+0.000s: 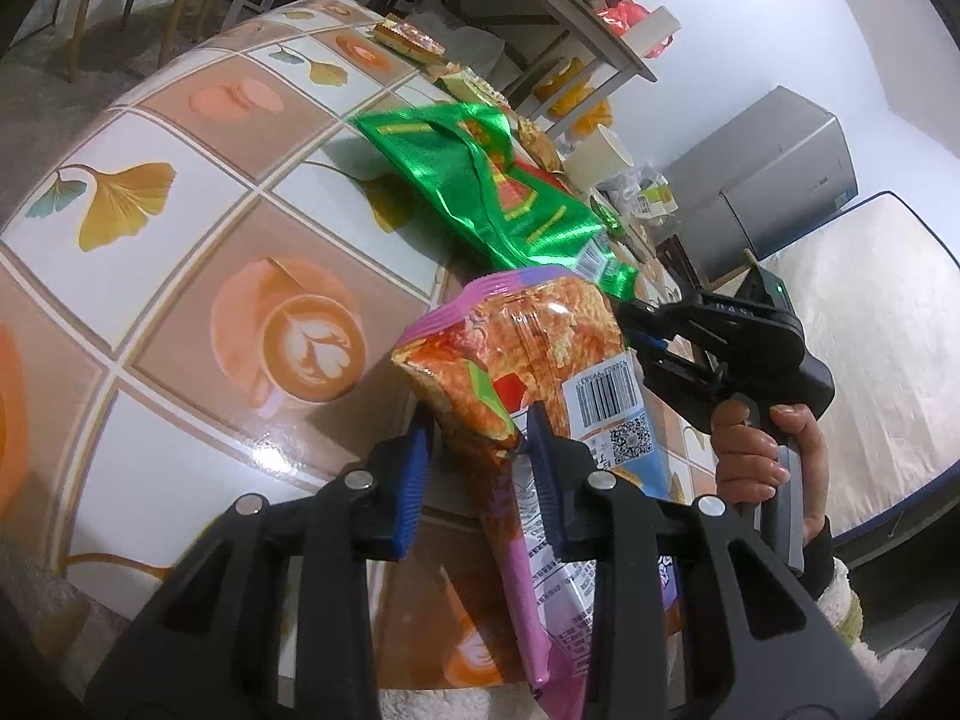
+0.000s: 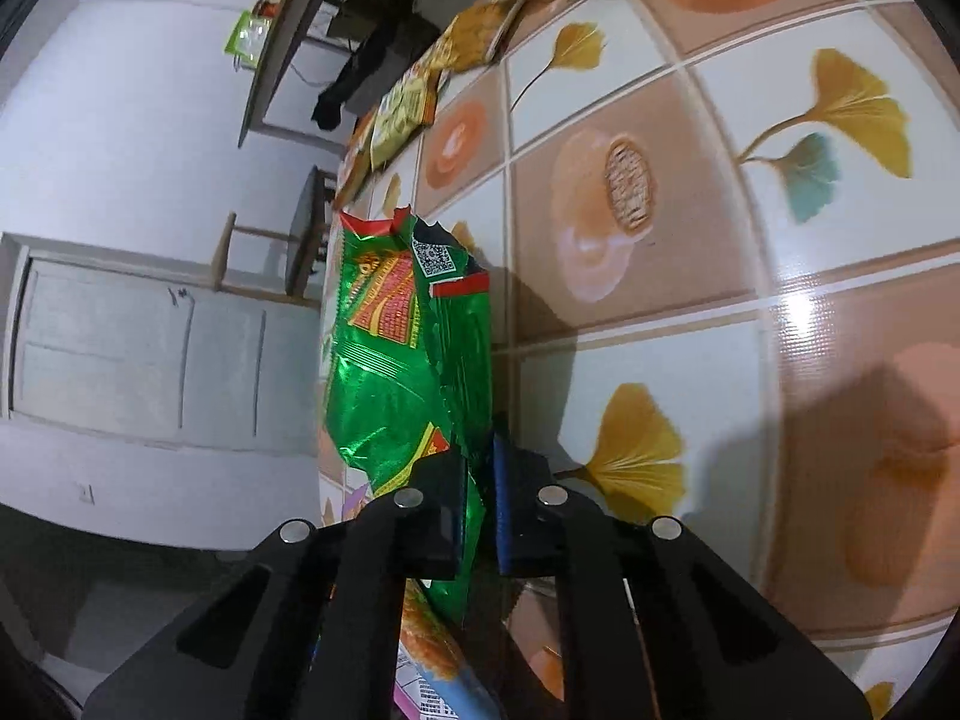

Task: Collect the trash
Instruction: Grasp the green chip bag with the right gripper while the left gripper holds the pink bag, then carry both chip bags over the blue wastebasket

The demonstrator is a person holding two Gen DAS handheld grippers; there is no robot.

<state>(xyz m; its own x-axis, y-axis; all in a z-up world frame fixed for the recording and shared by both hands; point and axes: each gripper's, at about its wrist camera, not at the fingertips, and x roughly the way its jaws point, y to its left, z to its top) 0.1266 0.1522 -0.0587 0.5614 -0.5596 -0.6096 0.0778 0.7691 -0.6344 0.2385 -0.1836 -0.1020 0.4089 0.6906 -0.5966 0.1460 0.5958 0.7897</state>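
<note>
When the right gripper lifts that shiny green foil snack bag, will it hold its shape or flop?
The crinkled, torn-open green foil snack bag will probably flop and sag. It looks flat and empty, so likely very light. Glossy foil may slip; the right gripper pinches only one edge.

orange-and-pink snack bag [image 1: 528, 360]: crumpled, opened, barcode and QR code facing out, raised off the table, standing roughly upright | green foil wrapper [image 1: 498, 192]: shiny, torn open at the far end, red-yellow print, lying stretched along the table edge, creased
</note>
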